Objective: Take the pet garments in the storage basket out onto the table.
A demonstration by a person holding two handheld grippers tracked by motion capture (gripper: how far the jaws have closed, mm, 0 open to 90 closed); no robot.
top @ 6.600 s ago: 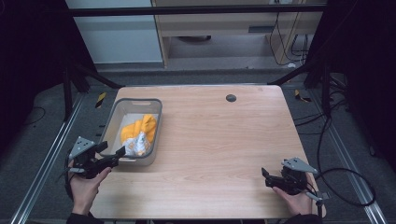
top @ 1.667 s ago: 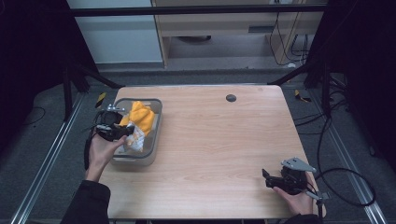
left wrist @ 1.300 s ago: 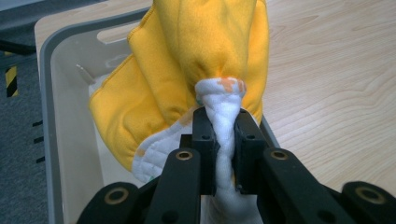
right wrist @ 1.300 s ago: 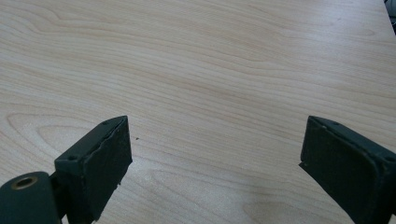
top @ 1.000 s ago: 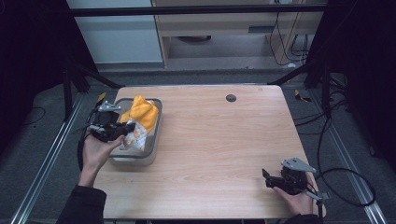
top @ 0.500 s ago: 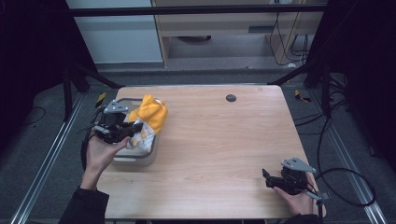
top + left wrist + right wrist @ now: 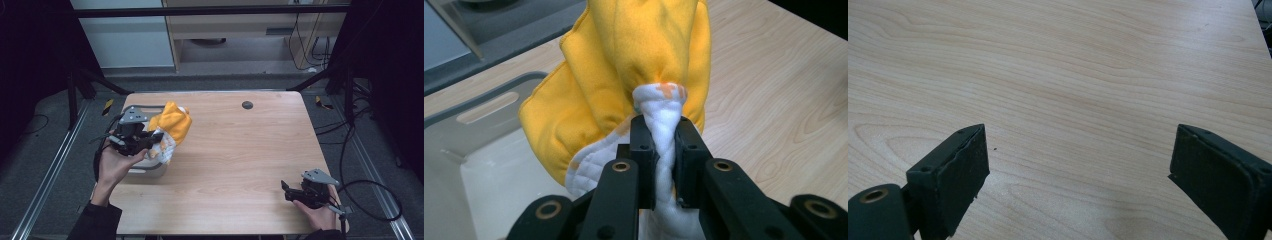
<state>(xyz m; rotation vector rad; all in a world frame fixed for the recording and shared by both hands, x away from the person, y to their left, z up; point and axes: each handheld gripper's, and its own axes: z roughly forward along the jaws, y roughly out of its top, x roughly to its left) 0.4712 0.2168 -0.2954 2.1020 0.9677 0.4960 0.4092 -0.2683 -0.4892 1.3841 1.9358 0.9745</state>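
- The step in hand is judged to be the lifting of a yellow-and-white cloth (image 7: 171, 126) out of the grey bin (image 7: 148, 165) that stands at the left part of the tabletop (image 7: 240, 165).
- The left hand-held gripper (image 7: 150, 138) is clamped on the cloth: in the left gripper view a twisted white fold is pinched between the two black jaws, and the yellow bulk (image 7: 634, 60) bunches up beyond them.
- The cloth is held above the bin's right rim, most of it raised clear of the bin's inside; a white part hangs down just beside that rim, and whether it touches the rim cannot be told.
- In the left gripper view the pale inner wall of the bin (image 7: 499, 175) is seen below and to the side of the cloth, with bare wood on the other side.
- The right hand-held gripper (image 7: 286, 188) is held low over the near right corner of the tabletop, well apart from the bin; its jaws stand wide apart with nothing between them, and only wood grain lies ahead of them.
- The next move is judged to call for the cloth being carried away from the bin toward the open middle of the tabletop, the hanging part being kept from dragging on the rim, and the grip being kept firm on the thin fold.
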